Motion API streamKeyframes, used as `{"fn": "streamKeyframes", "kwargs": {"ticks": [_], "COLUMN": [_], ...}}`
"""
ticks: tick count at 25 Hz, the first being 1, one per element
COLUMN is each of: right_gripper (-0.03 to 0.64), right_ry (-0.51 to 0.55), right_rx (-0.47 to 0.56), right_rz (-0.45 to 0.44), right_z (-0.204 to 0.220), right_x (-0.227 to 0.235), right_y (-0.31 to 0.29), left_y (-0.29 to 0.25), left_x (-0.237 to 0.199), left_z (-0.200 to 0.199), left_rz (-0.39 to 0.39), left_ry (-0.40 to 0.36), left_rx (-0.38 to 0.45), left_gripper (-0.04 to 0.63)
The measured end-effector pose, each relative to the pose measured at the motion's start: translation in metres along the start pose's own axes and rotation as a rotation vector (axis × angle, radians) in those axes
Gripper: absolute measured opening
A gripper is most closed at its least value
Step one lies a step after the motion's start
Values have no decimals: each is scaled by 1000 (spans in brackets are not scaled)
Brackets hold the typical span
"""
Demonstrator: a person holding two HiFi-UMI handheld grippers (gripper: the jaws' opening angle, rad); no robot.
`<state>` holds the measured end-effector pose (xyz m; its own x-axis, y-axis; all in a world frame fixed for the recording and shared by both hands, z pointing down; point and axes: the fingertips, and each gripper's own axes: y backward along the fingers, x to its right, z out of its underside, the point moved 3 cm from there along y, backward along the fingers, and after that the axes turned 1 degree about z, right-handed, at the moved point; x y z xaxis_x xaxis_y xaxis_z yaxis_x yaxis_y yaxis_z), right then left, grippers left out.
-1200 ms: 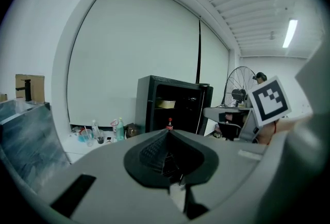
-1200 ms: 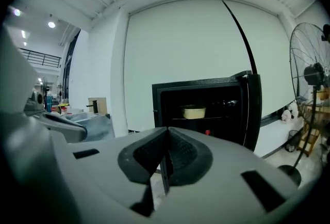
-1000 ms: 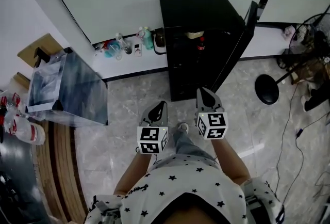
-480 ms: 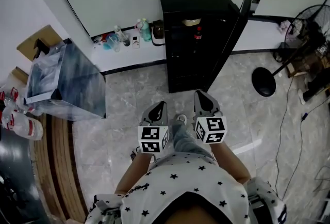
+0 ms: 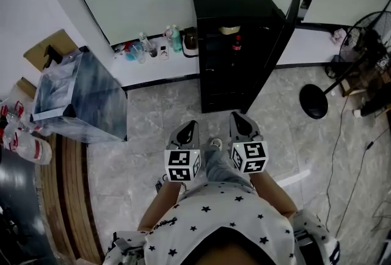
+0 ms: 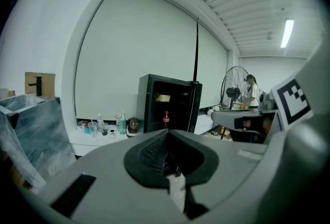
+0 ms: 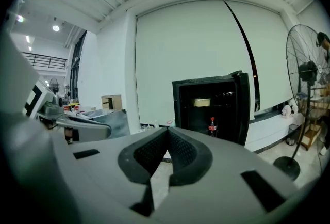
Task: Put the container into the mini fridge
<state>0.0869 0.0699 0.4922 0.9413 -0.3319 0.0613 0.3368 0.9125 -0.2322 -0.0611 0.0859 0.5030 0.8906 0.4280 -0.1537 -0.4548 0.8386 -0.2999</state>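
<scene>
The black mini fridge [image 5: 235, 7] stands against the wall with its door [image 5: 283, 29] swung open to the right. On its upper shelf sits a pale yellowish container [image 5: 230, 30], also seen in the right gripper view as the container [image 7: 201, 101] and in the left gripper view as the container [image 6: 161, 97]. A cola bottle [image 5: 237, 47] stands on the shelf below. My left gripper [image 5: 187, 131] and right gripper [image 5: 241, 123] hang side by side over the floor, well short of the fridge, both shut with nothing between the jaws.
A low white ledge [image 5: 153, 68] left of the fridge carries several bottles and cups. A grey-blue bag-lined bin [image 5: 79, 99] stands at the left. A floor fan's round base [image 5: 315, 104] and cables lie to the right. A person [image 6: 252, 91] stands far off by the fan.
The view has shifted slightly; the fridge sits a little further right and lower in the picture than half a second ago. Both grippers keep their places, shut.
</scene>
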Motion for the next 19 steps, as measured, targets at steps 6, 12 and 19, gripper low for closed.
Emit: {"fn": "streamKeyframes", "kwargs": {"ticks": [6, 12, 19], "right_gripper": [-8, -7, -7], "right_ry": [-13, -22, -23], "right_rx": [12, 3, -11], "right_rz": [-9, -21, -26], "right_z": [-2, 1, 4], "right_x": [1, 1, 1], "right_y": [-4, -4, -4], "left_y": [-2, 0, 0], "left_x": [-2, -2, -3], "left_z": [-1, 3, 3], "left_rz": [-10, -19, -20], "left_ry": [4, 12, 22], "left_rx": [3, -5, -3], "left_gripper": [12, 12, 12]}}
